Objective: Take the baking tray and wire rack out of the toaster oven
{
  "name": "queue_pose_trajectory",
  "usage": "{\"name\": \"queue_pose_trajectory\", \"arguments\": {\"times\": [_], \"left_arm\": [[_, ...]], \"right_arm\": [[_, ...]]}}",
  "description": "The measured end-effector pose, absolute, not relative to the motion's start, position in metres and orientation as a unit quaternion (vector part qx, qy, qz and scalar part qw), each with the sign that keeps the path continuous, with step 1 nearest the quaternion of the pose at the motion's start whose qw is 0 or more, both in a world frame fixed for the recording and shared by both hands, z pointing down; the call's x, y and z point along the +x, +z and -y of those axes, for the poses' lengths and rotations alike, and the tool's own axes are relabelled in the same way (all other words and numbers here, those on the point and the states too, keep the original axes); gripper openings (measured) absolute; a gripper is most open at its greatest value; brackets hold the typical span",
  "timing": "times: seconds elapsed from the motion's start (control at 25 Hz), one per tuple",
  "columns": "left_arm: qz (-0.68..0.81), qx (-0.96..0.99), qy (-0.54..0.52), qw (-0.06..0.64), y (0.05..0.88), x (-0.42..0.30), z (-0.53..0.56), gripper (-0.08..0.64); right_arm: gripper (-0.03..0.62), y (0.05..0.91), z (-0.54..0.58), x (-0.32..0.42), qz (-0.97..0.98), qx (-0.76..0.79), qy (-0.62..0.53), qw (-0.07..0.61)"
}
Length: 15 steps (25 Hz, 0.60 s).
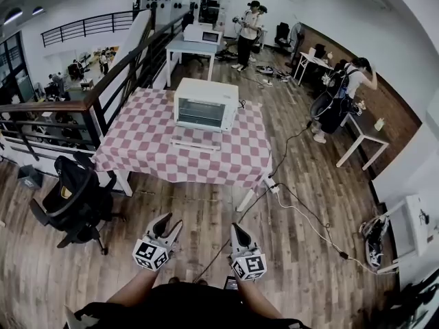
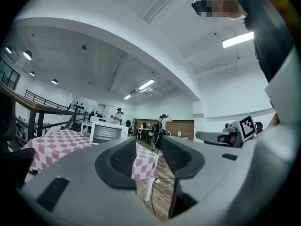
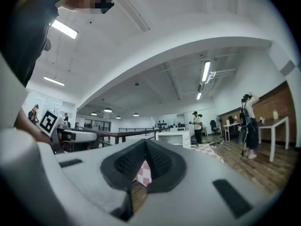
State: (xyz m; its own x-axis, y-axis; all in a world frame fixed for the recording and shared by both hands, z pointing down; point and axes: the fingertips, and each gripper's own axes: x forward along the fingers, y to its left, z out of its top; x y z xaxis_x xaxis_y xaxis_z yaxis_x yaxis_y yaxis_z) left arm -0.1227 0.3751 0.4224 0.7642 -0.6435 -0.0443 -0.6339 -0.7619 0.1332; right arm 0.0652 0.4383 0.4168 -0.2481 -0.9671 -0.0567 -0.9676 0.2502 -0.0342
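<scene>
The baking tray and the wire rack are judged to be thin, stiff metal: light, rather slippery, and likely to tilt if they are taken at one corner. The middle of the front edge is where each should be gripped. Neither can be made out from here. They are presumed to be inside the toaster oven, which stands on the checkered bench, well ahead of both grippers and about in line between them. Its door seems to be lowered. The left hand-held gripper is held with its jaws partly apart and nothing between them. The right hand-held gripper is closed, with nothing in it.
</scene>
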Motion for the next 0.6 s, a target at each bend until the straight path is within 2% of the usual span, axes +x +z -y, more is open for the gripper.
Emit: {"name": "queue_pose_trajectory", "arguments": {"times": [0.6], "left_arm": [[0.361,0.930,-0.036,0.057,0.425,-0.094,-0.398,0.166]], "right_arm": [[0.003,0.422,-0.455,0.110,-0.795,-0.605,-0.008,0.040]]}}
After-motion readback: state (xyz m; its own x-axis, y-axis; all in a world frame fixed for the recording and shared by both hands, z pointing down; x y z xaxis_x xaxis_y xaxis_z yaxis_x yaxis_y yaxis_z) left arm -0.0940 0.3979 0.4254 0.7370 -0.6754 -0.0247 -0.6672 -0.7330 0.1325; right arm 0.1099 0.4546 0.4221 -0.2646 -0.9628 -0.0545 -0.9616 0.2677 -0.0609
